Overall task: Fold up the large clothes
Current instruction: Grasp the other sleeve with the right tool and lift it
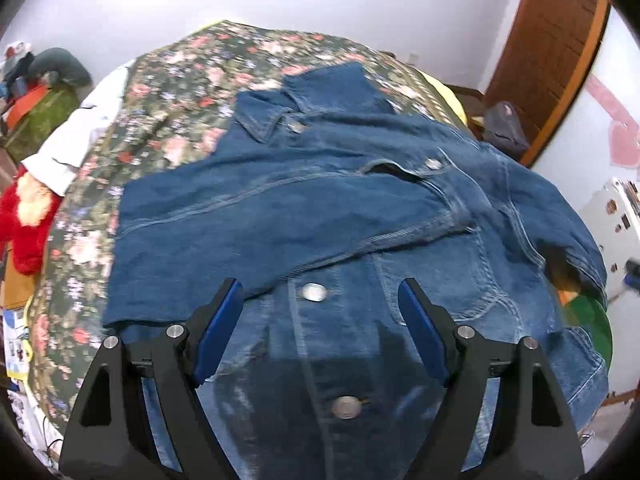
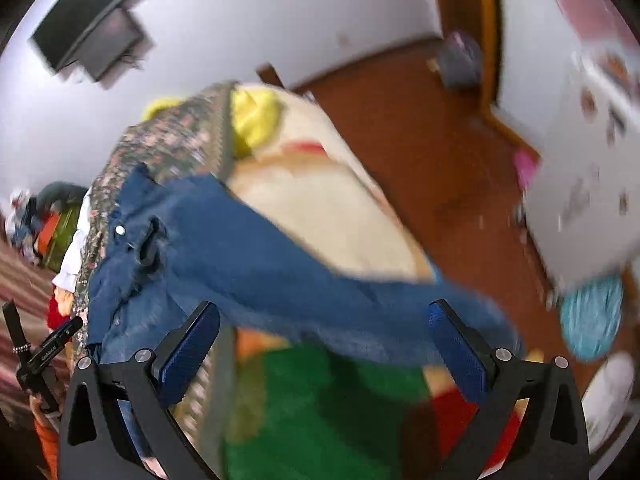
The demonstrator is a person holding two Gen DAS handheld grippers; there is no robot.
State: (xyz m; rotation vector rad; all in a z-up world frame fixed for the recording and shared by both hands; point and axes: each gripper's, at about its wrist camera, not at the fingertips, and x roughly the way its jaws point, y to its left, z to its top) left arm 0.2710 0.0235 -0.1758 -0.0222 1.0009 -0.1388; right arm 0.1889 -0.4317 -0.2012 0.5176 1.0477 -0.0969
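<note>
Lying on the floral bedspread is the denim jacket, one sleeve folded across its front. The left gripper hovers above it, jaws wide apart, holding nothing. The right gripper, equally wide open and empty, is beside the other sleeve hanging off the bed edge.

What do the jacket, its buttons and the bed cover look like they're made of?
Jacket: blue denim by its look, with a matte weave, paler contrast stitching and faded patches. Buttons: probably metal, silvery and shiny with a raised rim. Bed cover: printed woven fabric, matte, pink flowers on dark green; the fibre cannot be told.
</note>
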